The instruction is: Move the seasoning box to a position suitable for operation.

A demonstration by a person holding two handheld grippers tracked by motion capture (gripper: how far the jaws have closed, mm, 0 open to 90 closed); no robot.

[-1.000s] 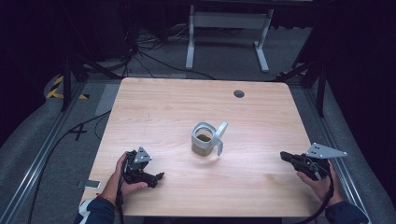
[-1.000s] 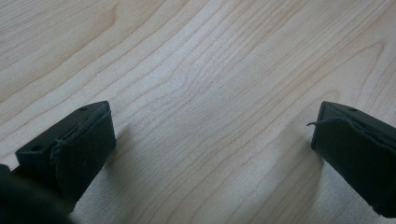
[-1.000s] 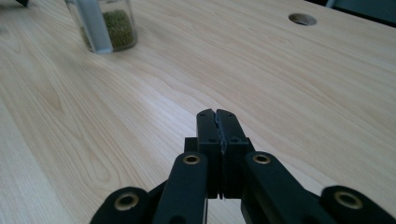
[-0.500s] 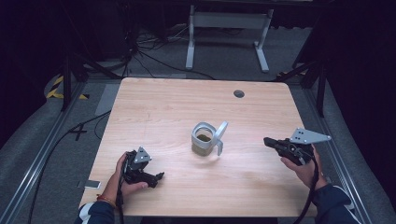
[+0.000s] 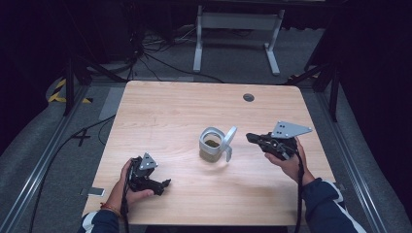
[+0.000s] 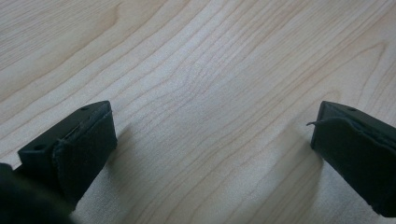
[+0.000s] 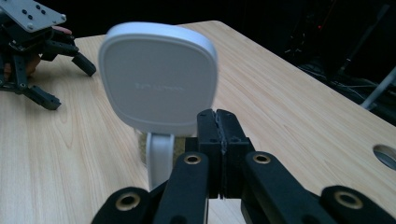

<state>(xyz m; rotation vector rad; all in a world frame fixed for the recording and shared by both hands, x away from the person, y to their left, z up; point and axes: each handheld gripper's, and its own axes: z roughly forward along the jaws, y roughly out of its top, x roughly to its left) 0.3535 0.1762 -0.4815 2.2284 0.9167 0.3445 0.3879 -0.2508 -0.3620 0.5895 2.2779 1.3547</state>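
Note:
A small jar [image 5: 212, 149] with a white hinged lid [image 5: 229, 141] flipped open stands at the table's middle; something olive-brown is inside it. My right gripper [image 5: 250, 137] is shut with nothing between its jaws, and its tips point at the lid from a short way to the right. In the right gripper view the closed jaws [image 7: 218, 116] sit just in front of the upright lid [image 7: 159, 79]. My left gripper [image 5: 164, 184] rests near the front left of the table, well away from the jar. Its jaws [image 6: 215, 135] stand wide apart over bare wood.
The wooden table [image 5: 170, 111] has a round cable hole [image 5: 248, 97] at the back right. A grey metal stand [image 5: 233, 34] and cables lie on the dark floor behind. The other hand's gripper [image 7: 28, 51] appears far off in the right gripper view.
My right gripper has moved left and slightly away from the front edge, closing in on the jar's open lid. The left gripper and the jar have stayed put.

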